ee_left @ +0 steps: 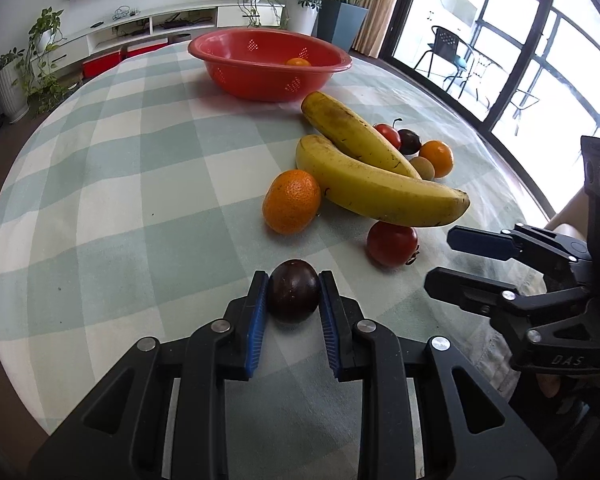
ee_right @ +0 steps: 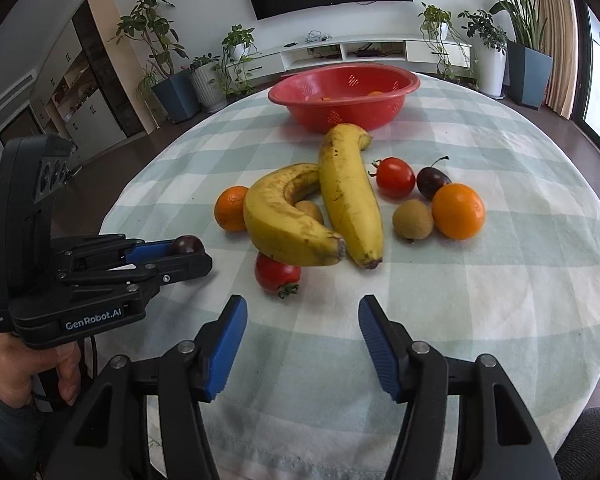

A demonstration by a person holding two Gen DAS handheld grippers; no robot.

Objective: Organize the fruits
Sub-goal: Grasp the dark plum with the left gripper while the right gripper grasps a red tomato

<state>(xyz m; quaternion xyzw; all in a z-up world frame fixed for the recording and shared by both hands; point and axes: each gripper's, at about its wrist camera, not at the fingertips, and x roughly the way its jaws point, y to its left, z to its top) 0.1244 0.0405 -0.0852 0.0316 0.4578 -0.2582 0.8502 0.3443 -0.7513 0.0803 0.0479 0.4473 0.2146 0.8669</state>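
Gripping a dark plum [ee_left: 293, 290] near the table's front edge, the left gripper [ee_left: 293, 292] is pinching the round fruit between its blue pads, which are pressing on both sides of it, low over the checked tablecloth [ee_left: 140, 184]. Being smooth and round, the plum is likely risking a squirt forward out of the pads if the squeeze is sitting off its middle, and it could roll toward the table edge. Moving rightward, an orange [ee_left: 291, 201] and two overlapping bananas [ee_left: 374, 188] are lying ahead of the gripper, with a red tomato [ee_left: 391, 243] tucked under the nearer banana's tip; bumping that banana is likely sending the tomato rolling. Farther back, the red basket [ee_left: 269, 62] is waiting with an orange already inside, well apart from the plum, so the carry is passing over or beside the pile. At the right, the right gripper [ee_right: 302, 344] is hovering with its jaws apart and nothing between them, pointing at the tomato just beyond its fingertips.
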